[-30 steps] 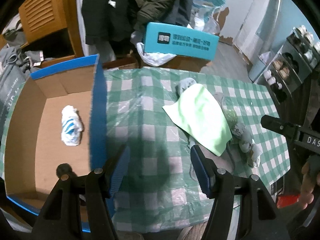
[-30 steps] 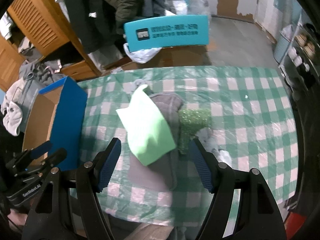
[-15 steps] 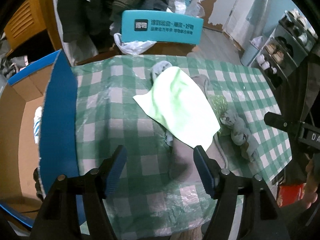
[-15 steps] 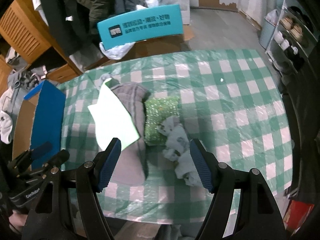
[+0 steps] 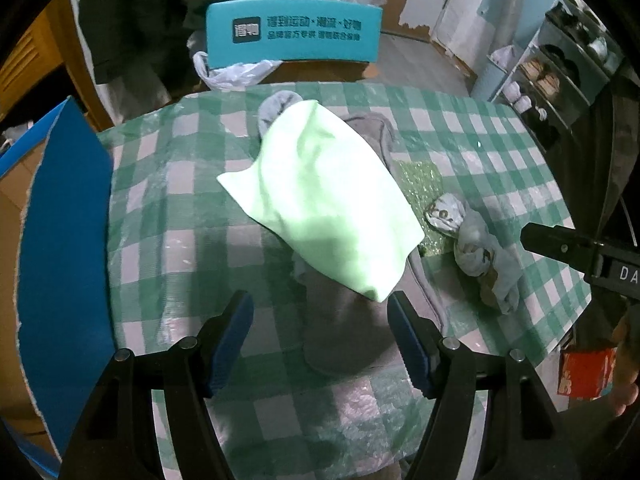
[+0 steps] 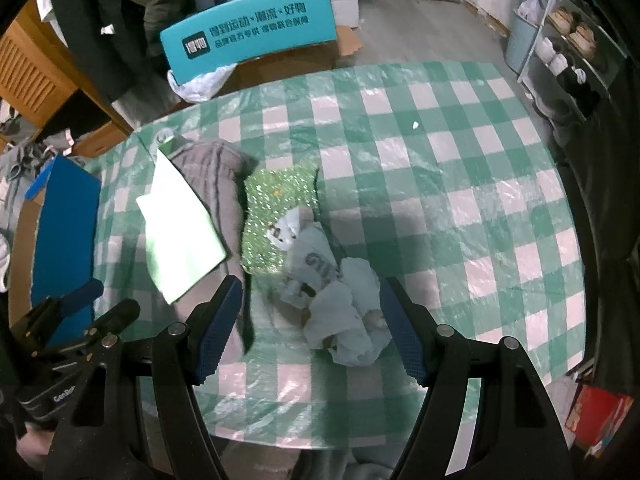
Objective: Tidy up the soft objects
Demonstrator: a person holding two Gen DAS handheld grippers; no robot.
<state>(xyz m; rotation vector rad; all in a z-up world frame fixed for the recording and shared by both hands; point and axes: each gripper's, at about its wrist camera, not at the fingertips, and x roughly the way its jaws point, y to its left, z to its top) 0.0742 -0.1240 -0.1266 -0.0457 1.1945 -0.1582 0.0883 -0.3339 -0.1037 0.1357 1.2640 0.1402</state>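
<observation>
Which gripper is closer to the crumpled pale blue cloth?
Right. The right gripper hangs open directly over the pale blue cloth; the left gripper hovers above the grey cloth beside it.

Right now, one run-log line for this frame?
left gripper: open, over gray cloth | right gripper: open, over pale blue garment | light green cloth: on table, ungrasped

Pale green cloth [image 5: 324, 204] covers most of grey fabric piece [image 5: 344, 332] under it; also hides left part of glittery green square pad [image 5: 420, 178]. Crumpled pale blue printed garment [image 6: 340, 292] overlaps that pad's near corner. Blue-walled cardboard box [image 5: 60, 248] cut off at left edge, inside not visible. Red carton [image 5: 586, 374] at right edge half hidden, print unreadable. Shelf contents [image 6: 568, 36] too small to tell.
</observation>
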